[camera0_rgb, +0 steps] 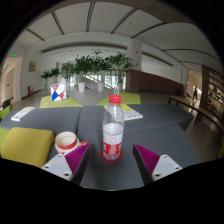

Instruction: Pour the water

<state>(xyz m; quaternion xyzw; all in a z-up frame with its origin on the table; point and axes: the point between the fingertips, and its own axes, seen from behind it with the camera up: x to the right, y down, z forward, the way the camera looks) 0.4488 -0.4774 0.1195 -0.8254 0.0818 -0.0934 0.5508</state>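
In the gripper view, the gripper (111, 160) stands wide open, its pink pads (76, 157) well apart. A clear water bottle (113, 130) with a red cap stands upright on the dark table (160, 125) between the fingers, gaps either side. A small cup (66, 141) sits just left of it.

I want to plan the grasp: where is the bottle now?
In the gripper view, the bottle stands upright on the grey table, between the open gripper fingers, with the cup to its left.
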